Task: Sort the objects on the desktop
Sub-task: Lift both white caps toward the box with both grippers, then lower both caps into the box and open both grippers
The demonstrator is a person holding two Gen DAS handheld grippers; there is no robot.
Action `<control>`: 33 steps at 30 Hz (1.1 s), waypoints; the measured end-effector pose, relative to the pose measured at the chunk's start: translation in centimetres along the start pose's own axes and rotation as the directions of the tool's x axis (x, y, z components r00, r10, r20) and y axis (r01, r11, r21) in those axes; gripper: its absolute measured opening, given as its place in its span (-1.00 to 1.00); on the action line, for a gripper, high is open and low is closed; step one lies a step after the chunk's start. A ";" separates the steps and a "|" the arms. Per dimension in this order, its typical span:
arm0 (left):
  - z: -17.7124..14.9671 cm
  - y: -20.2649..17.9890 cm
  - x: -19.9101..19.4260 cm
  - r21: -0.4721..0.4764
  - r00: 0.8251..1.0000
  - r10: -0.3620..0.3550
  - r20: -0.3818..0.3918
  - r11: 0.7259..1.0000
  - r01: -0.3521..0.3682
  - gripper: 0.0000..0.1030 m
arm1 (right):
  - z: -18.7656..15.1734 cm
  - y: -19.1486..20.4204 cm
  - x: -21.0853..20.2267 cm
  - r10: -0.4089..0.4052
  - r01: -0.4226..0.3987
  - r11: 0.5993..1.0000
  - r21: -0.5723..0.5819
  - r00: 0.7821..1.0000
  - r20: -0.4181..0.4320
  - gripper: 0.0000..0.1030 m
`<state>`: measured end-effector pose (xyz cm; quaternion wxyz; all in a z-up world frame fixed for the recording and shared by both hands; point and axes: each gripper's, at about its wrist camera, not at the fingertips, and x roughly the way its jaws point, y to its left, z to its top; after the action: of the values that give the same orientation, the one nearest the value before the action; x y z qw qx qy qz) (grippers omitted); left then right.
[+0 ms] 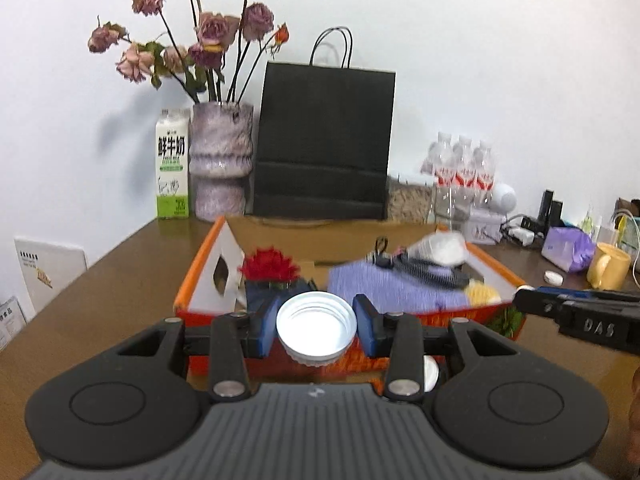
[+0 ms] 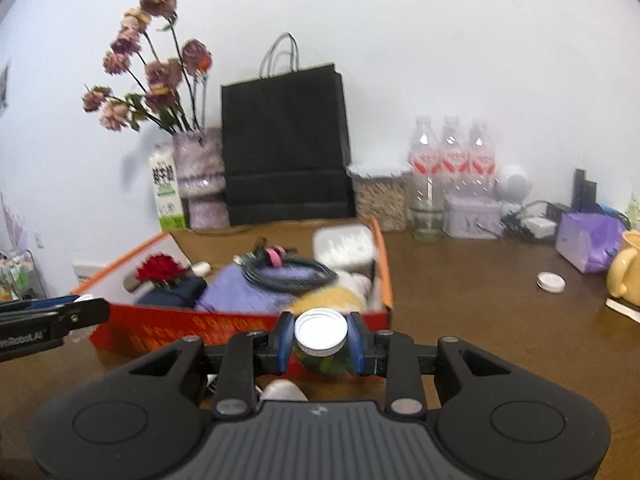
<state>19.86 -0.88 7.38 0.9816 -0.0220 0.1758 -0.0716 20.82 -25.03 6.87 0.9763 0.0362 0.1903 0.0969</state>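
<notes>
Left wrist view: the left gripper [image 1: 316, 322] holds a white lid [image 1: 316, 326] open side up, blue pads pressed to its rim, just in front of the orange box [image 1: 420, 318] on the brown table [image 1: 120, 280]. Behind stands a milk carton [image 1: 173, 164] printed "鲜牛奶", beside a vase [image 1: 221, 160] and a black paper bag [image 1: 326, 144]. At the right edge, the other tool reads "DAS". In the right wrist view, the right gripper [image 2: 320, 338] clamps a small jar [image 2: 325, 350] by its white cap, greenish contents below. The tool at left reads, blurred, something like "RobotAI".
</notes>
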 end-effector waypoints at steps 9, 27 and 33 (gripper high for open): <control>3.4 0.4 3.3 0.011 0.999 0.035 0.030 0.999 -0.035 -0.22 | 3.3 5.3 3.2 0.093 -0.091 0.992 -0.085 0.995 0.020 -0.47; 1.6 1.6 6.1 0.053 0.996 0.090 -0.003 0.995 -0.090 -0.21 | 2.1 7.9 7.6 0.117 -0.121 0.989 -0.083 0.992 -0.047 -0.47; 1.4 1.5 5.9 0.061 0.992 0.126 0.011 0.990 -0.127 -0.07 | 1.8 7.9 7.2 0.101 -0.104 0.990 -0.099 0.994 -0.034 -0.31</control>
<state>26.06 -0.27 6.59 0.9850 0.0194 0.1710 -0.0147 26.69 -15.91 6.77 0.9677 -0.0046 0.1974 0.1568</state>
